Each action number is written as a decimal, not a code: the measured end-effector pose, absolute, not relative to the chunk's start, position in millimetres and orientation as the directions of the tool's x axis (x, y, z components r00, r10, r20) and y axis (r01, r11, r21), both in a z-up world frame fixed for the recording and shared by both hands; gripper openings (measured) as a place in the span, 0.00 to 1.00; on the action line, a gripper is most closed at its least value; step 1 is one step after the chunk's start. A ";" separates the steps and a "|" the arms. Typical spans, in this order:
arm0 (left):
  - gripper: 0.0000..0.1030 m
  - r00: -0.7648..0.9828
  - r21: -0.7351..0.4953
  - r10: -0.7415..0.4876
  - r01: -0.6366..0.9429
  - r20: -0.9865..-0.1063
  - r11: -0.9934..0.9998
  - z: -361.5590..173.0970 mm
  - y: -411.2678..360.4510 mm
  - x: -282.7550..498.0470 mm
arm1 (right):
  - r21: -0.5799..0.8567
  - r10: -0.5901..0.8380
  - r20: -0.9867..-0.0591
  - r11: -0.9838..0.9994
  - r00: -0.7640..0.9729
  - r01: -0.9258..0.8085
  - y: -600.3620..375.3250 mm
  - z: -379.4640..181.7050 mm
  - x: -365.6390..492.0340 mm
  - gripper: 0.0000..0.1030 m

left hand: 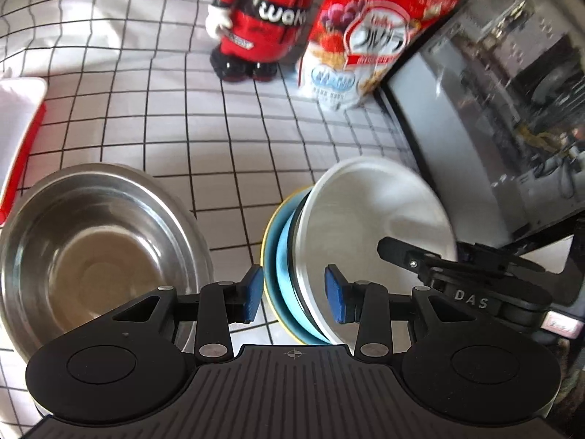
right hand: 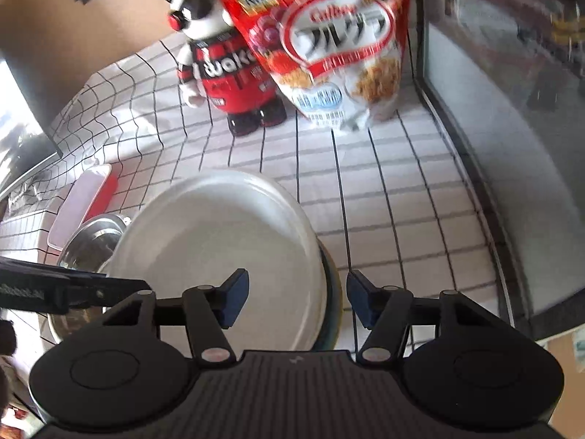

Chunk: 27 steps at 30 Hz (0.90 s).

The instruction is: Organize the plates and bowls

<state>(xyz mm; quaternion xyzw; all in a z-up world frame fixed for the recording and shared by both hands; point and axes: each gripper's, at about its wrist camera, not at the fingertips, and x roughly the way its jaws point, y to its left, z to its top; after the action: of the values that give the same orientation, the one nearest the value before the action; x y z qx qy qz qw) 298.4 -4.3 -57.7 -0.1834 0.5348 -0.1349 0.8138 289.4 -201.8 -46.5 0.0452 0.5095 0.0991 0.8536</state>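
A nested stack of dishes sits on the checked cloth, with a white dish (left hand: 365, 219) on top and a blue one (left hand: 287, 267) and a yellow one (left hand: 268, 256) under it. My left gripper (left hand: 296, 296) straddles the stack's left rim. One pad lies against the yellow outside, the other inside the white dish, shut on the stack. In the right wrist view the white dish (right hand: 226, 237) fills the middle. My right gripper (right hand: 298, 300) straddles its right rim (right hand: 334, 292), open, with a thin gap at the outer pad. A steel bowl (left hand: 98, 241) stands left of the stack.
A red and black mascot figure (left hand: 263, 18) and a red cereal bag (left hand: 365, 36) stand at the back. A dark glass appliance door (left hand: 493, 91) walls the right side. A white box with a red base (left hand: 18, 139) lies at the far left.
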 end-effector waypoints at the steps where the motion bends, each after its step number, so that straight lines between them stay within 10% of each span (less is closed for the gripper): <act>1: 0.37 0.407 -0.459 -0.429 0.026 -0.807 0.888 -57.2 -0.1 294.9 | 0.159 0.204 -0.855 0.978 0.478 -0.133 -198.8 -44.3 287.1 0.59; 5: 0.18 0.506 -0.488 -0.456 0.077 -0.732 0.869 -51.6 12.2 278.6 | 0.106 0.164 -0.836 0.984 0.524 -0.140 -190.1 -38.4 280.8 0.59; 27: 0.17 0.765 -0.637 -0.543 0.232 -0.347 0.735 -30.1 32.9 243.4 | 0.055 0.190 -0.774 0.971 0.603 -0.235 -182.9 1.3 272.6 0.66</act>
<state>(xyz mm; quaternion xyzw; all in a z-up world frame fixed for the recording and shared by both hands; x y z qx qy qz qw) 243.4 32.9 -30.1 -0.2925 0.2656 -0.2169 0.8926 272.6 -182.9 1.3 -0.0260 0.4292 0.1186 0.8950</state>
